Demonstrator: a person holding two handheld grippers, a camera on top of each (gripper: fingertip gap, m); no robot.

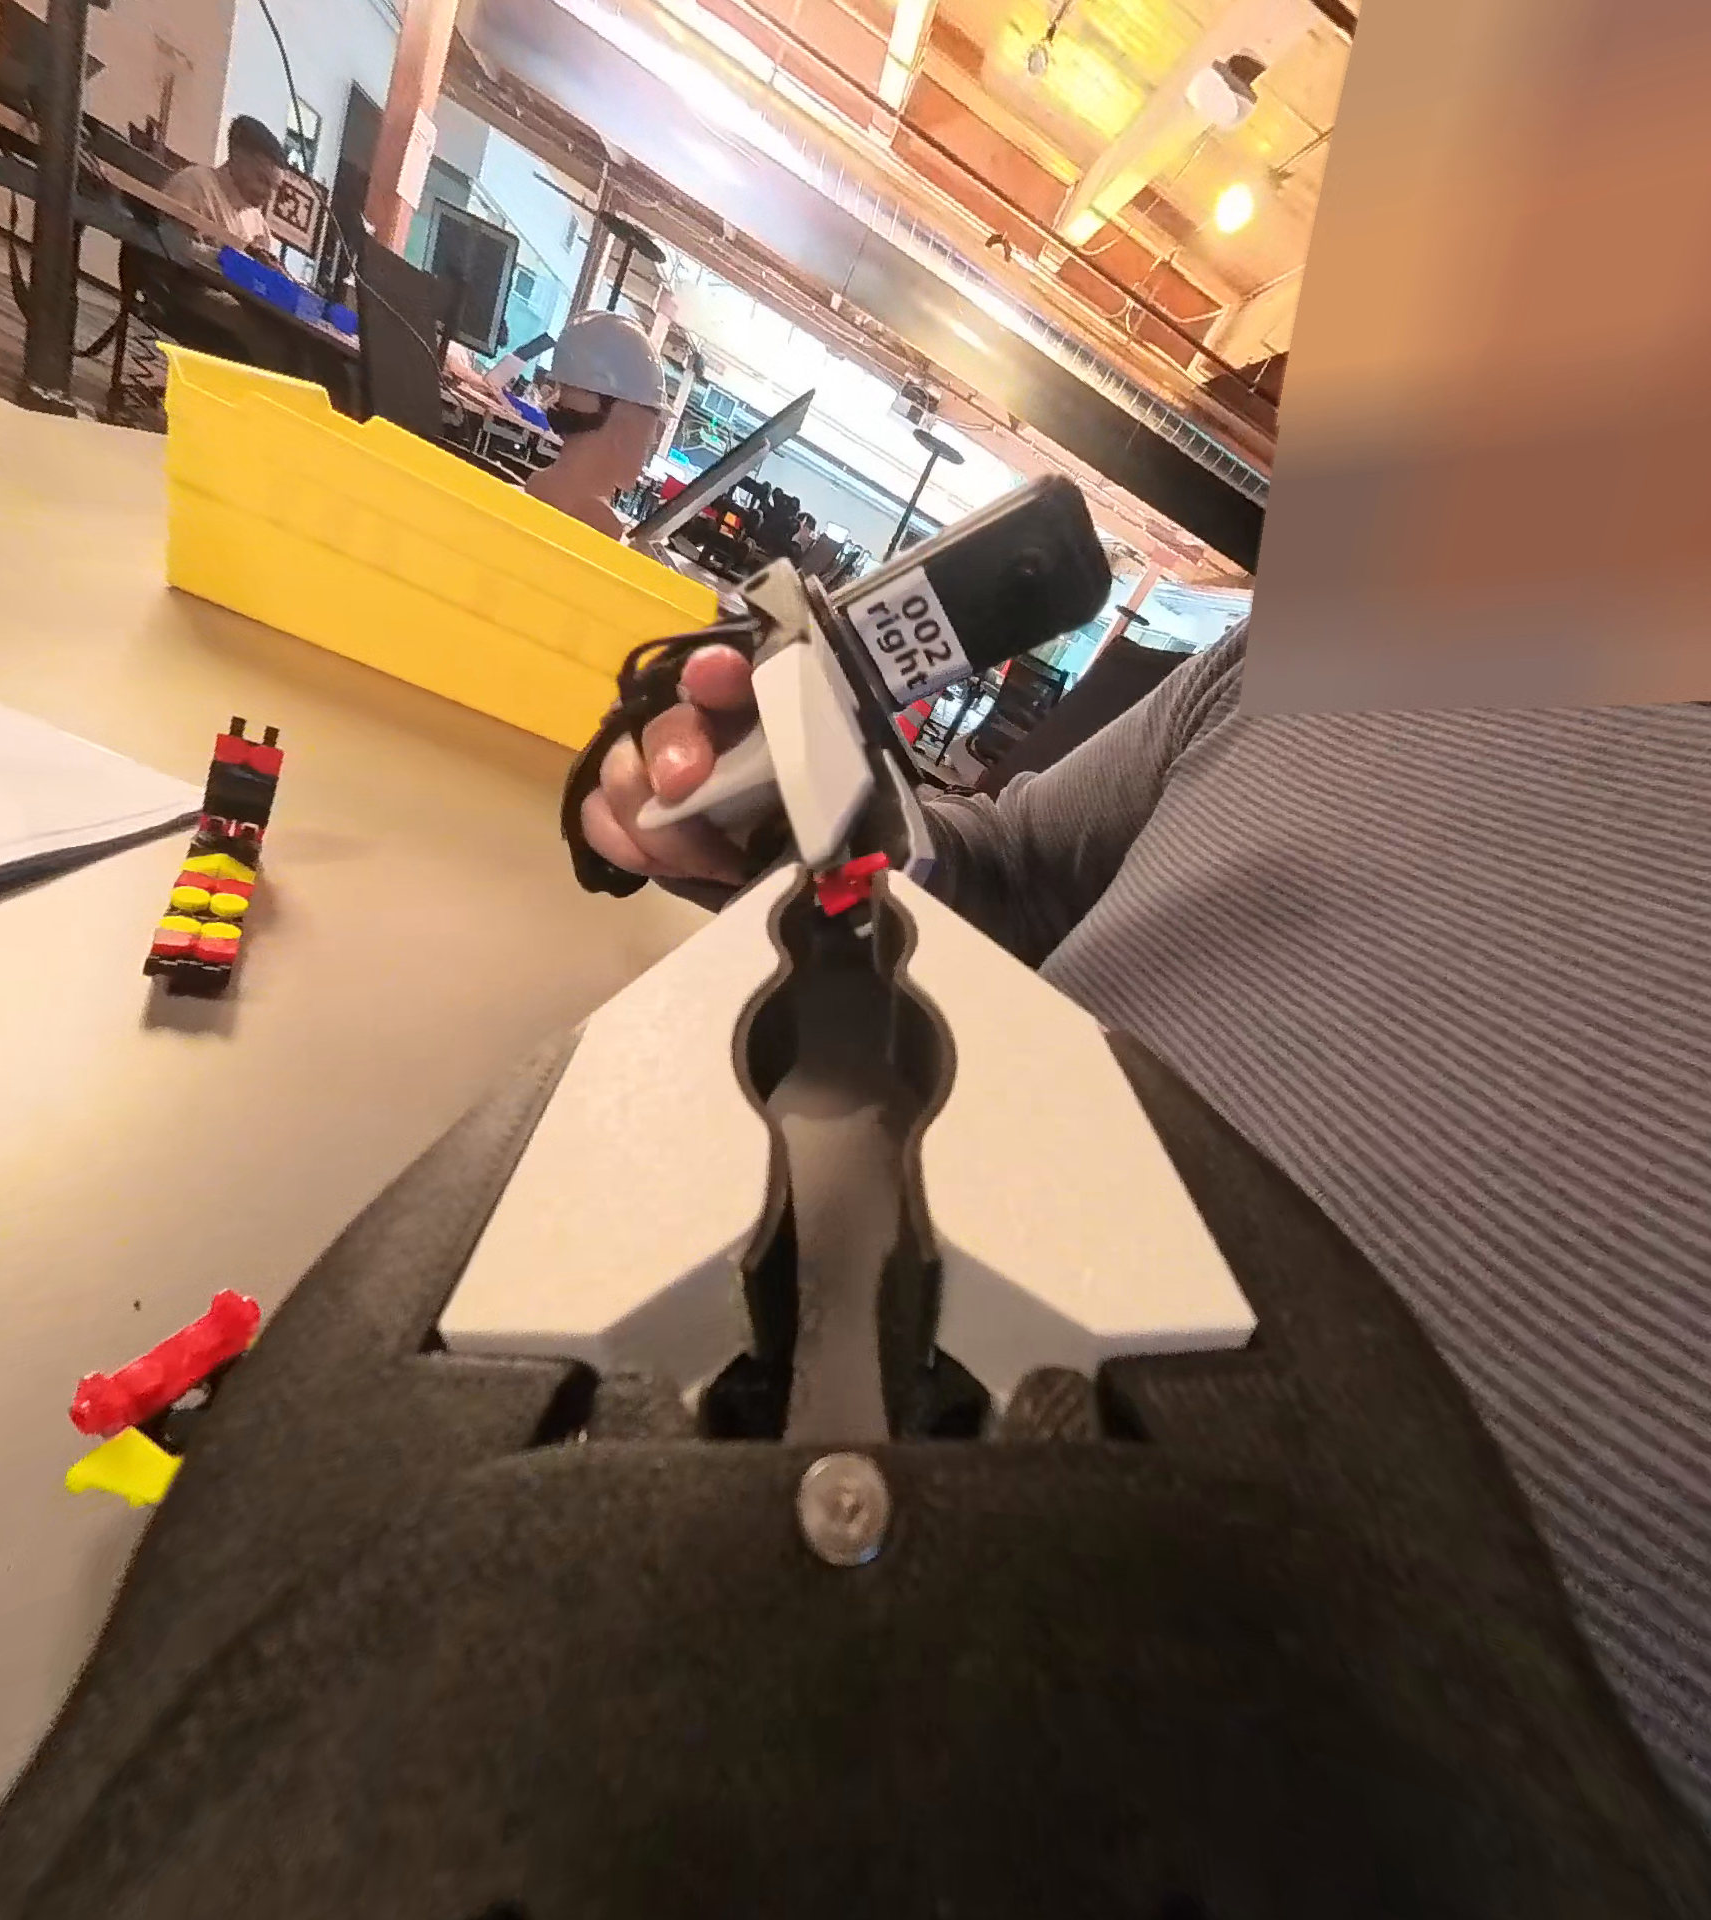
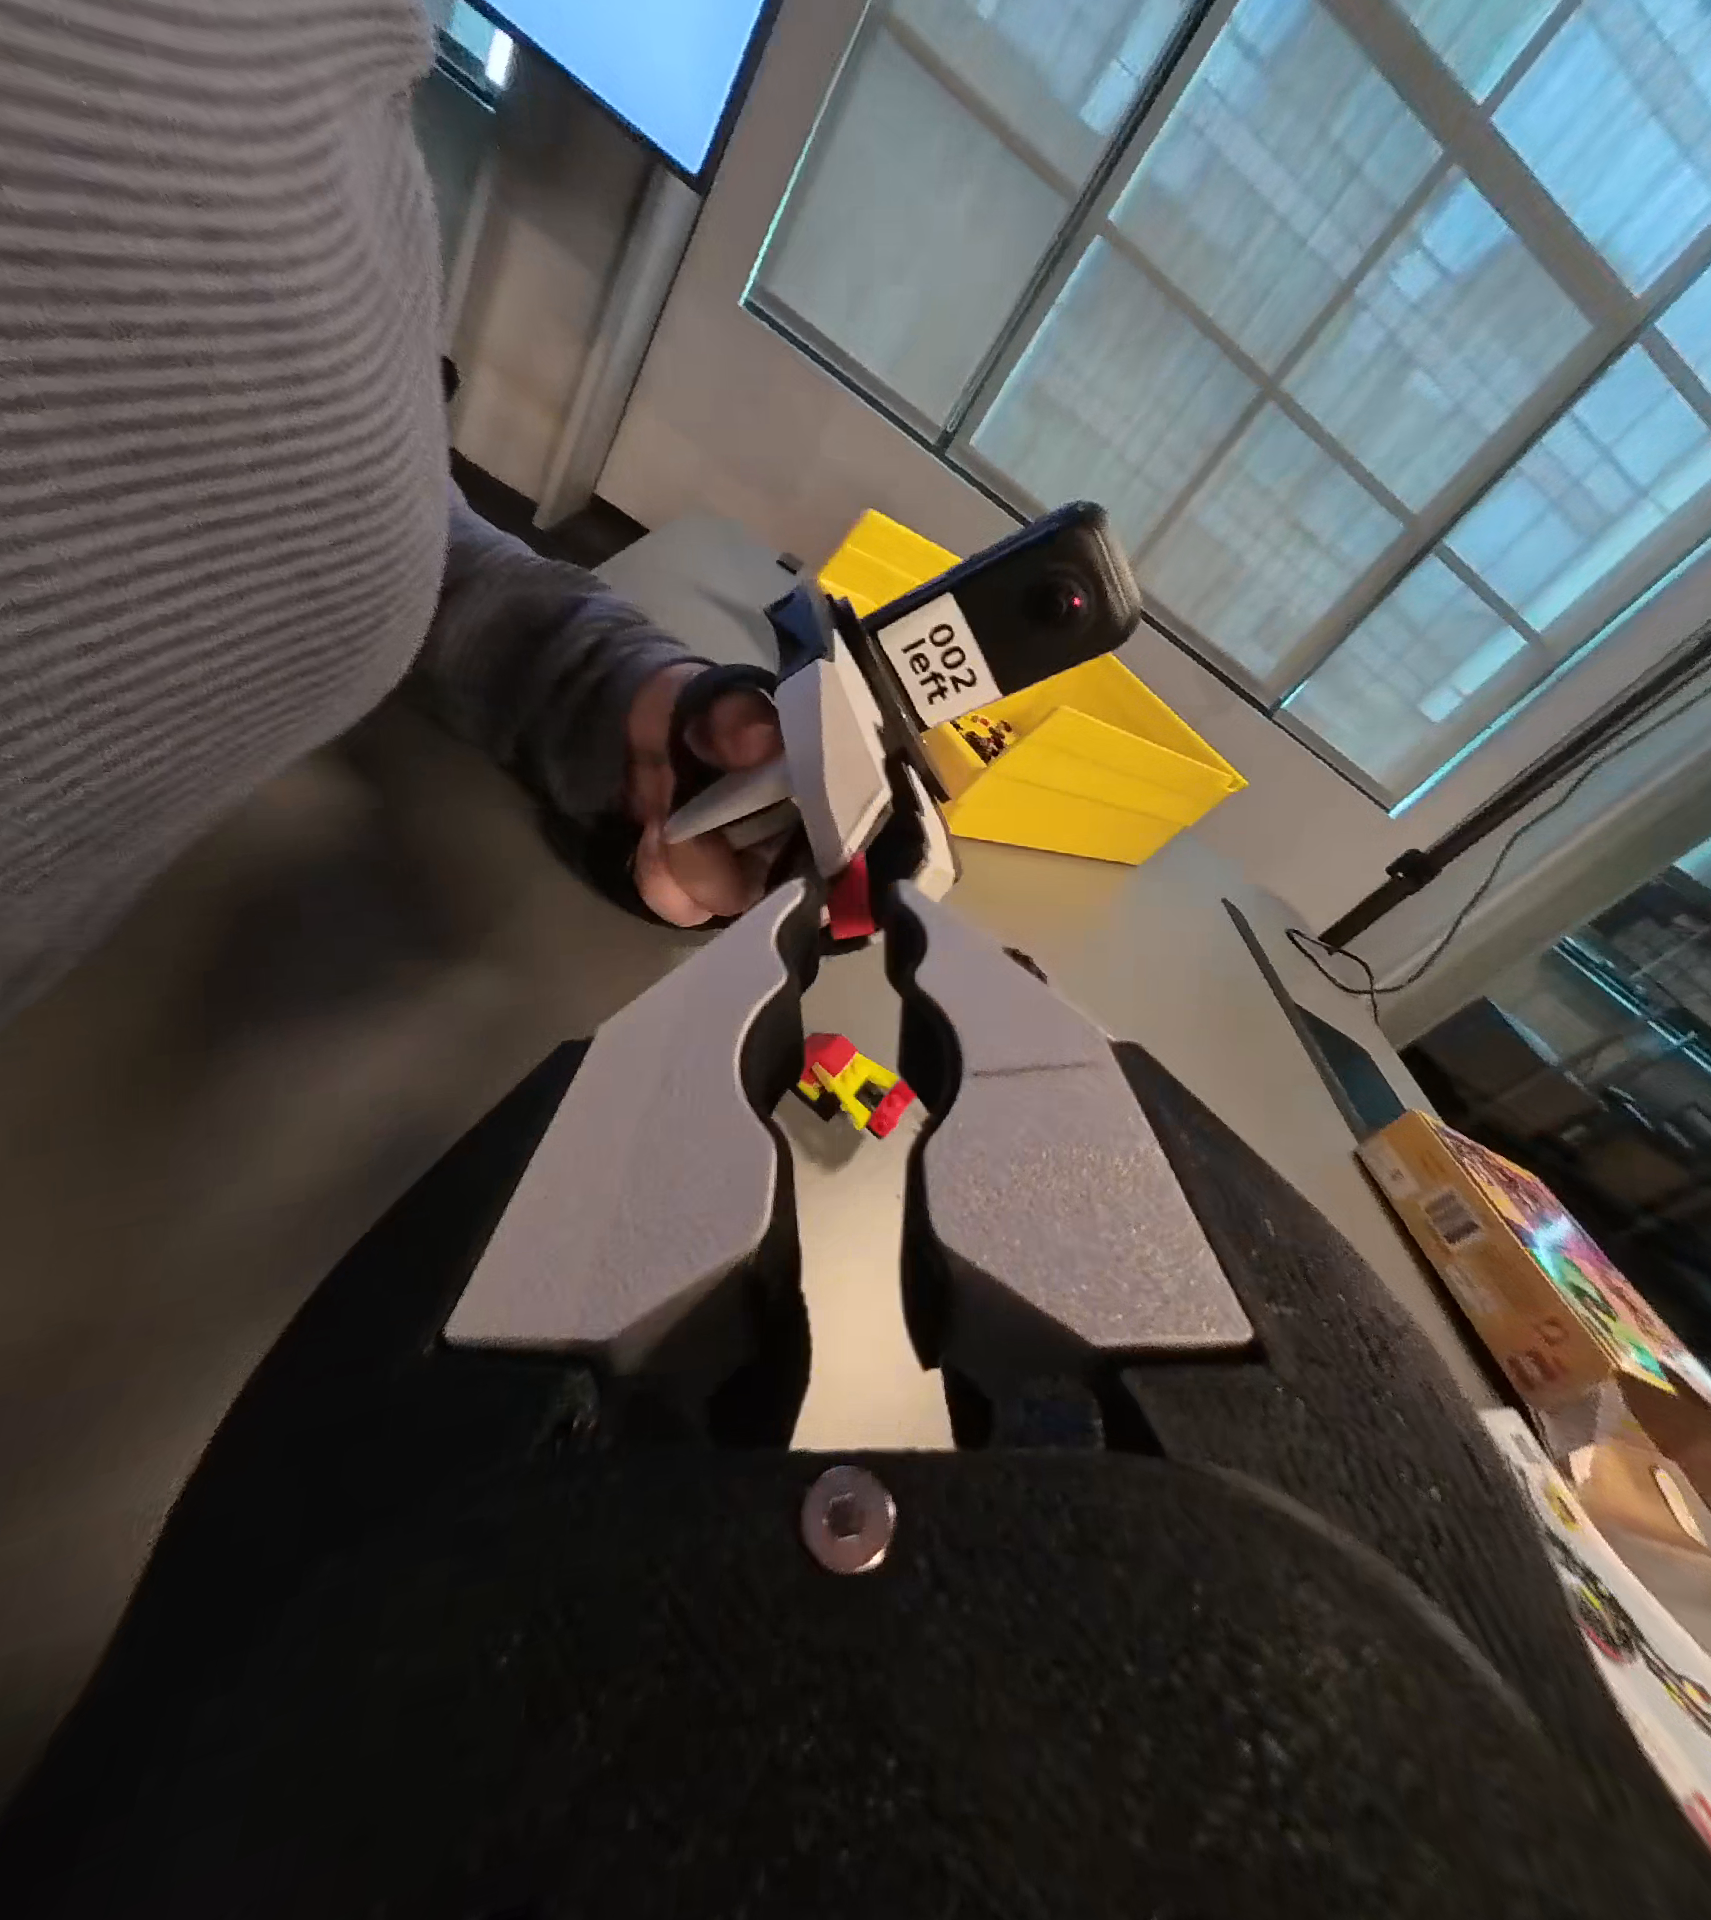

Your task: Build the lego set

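Left jaws: my left gripper (image 1: 846, 883) is raised off the counter (image 1: 331, 1039), its fingers nearly together and pinching a small red lego piece (image 1: 849, 885) at the tips.
Right jaws: my right gripper (image 2: 846, 914) meets the left one tip to tip; its fingers are narrowed around the same red piece (image 2: 849, 902), but I cannot tell whether they truly clamp it.
Hands: my right hand (image 1: 669, 774) grips the right handle; my left hand (image 2: 700, 800) grips the left handle.
Long build: a black, red and yellow lego assembly (image 1: 212, 857) lies flat on the counter, well apart from both grippers, just beside a sheet of paper (image 1: 9, 779) at the counter's left edge.
Small build: a red and yellow lego cluster (image 2: 851, 1086) sits on the counter below the raised tips.
Loose parts: a red piece (image 1: 167, 1361) and a yellow piece (image 1: 122, 1467) lie near my left gripper's body.
Bin: a yellow bin (image 1: 394, 561) stands toward the counter's far edge.
Box: an opened cardboard box (image 2: 1547, 1309) lies along the counter's right edge.
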